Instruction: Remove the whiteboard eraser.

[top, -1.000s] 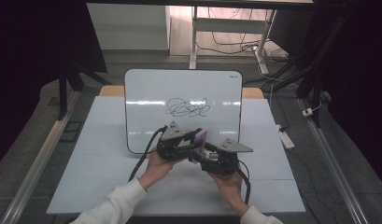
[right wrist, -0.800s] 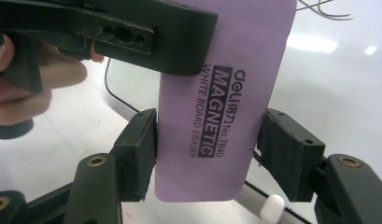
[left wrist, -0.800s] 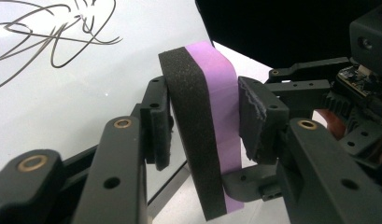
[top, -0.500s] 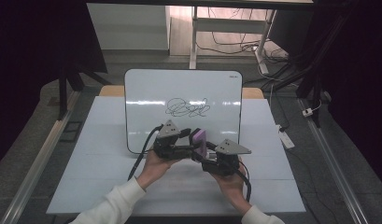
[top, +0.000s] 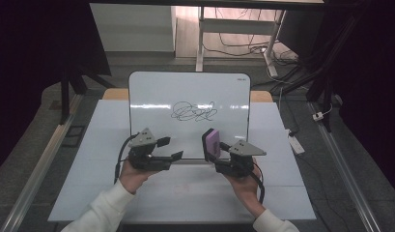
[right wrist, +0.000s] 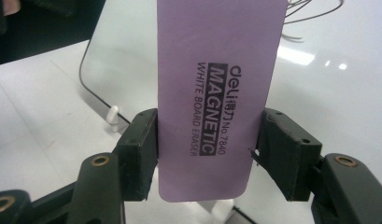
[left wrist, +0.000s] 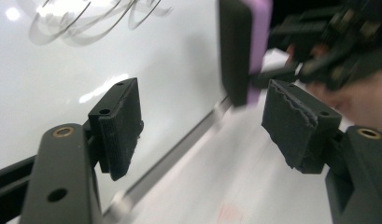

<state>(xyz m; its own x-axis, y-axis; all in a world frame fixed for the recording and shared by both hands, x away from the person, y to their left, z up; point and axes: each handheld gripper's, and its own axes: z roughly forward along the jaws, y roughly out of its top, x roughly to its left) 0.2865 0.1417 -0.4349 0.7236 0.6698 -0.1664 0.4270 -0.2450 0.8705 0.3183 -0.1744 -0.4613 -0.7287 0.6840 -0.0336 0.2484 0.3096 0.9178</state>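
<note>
A white whiteboard point(top: 185, 96) lies on the table with a black scribble point(top: 194, 112) near its middle. My right gripper point(top: 215, 155) is shut on a purple magnetic whiteboard eraser point(top: 212, 143), held upright above the board's near edge. In the right gripper view both pads clamp the eraser point(right wrist: 216, 93) by its long sides, and the jaws have just closed tighter on it. My left gripper point(top: 172, 148) stands apart to the left of it. Its jaws have just been opening and nothing is between them point(left wrist: 205, 128). The eraser point(left wrist: 242, 46) shows beyond them.
The board rests on a white table point(top: 282, 193) with bare surface in front and at both sides. Metal rails point(top: 35, 179) run along the table's sides. A white power strip point(top: 295, 142) lies past the right edge. Desk legs and cables stand behind the table.
My left gripper has let go of the eraser, opened, and moved away to the left. The right gripper has kept its place with the eraser in it.
</note>
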